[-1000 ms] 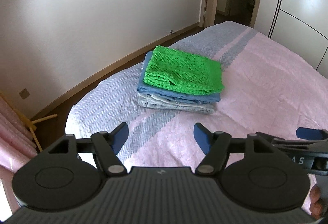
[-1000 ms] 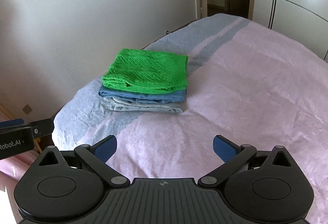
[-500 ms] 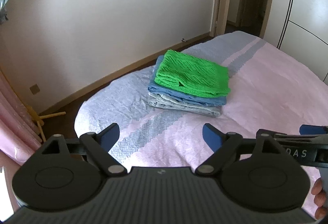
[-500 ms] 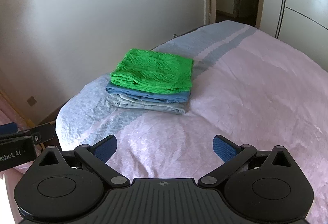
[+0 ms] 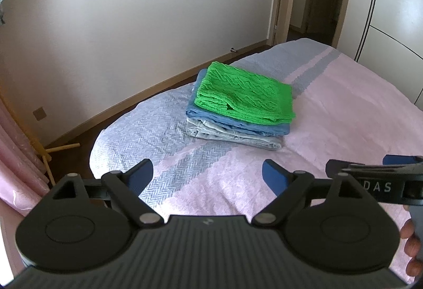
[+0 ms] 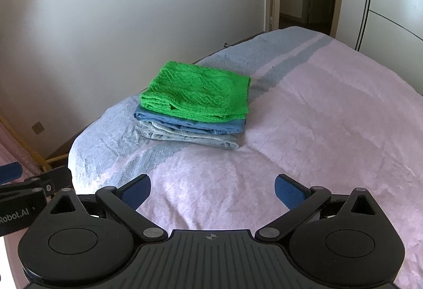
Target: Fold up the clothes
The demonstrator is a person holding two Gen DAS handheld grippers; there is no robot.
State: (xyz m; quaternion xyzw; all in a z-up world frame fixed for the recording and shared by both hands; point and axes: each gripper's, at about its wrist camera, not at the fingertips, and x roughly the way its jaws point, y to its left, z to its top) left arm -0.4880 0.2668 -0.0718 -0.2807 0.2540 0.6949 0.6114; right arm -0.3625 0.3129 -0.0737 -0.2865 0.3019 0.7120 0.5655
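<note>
Bedroom, pale walls, door ajar at the far end; bed (image 6: 330, 117) under a pink and grey-blue woven cover.

Item: one stack of folded clothes, near the bed's left edge on the grey-blue band.
- Top: green knit (image 6: 198, 91), folded to a flat rectangle.
- Middle: blue garment (image 6: 193, 125), folded, edges roughly flush with the knit.
- Bottom: pale denim piece (image 6: 190, 137), folded, slightly wider, so it carries the pile steadily.

No loose garment shows anywhere on the cover; the clothes lie as the task wants them.

Item: left gripper (image 5: 207, 175), fingers spread wide, holding nothing, well short of the stack.
Item: right gripper (image 6: 212, 187), fingers likewise spread wide and empty, level beside the left.

Both are held clear of the pile, presumably to avoid disturbing it.
</note>
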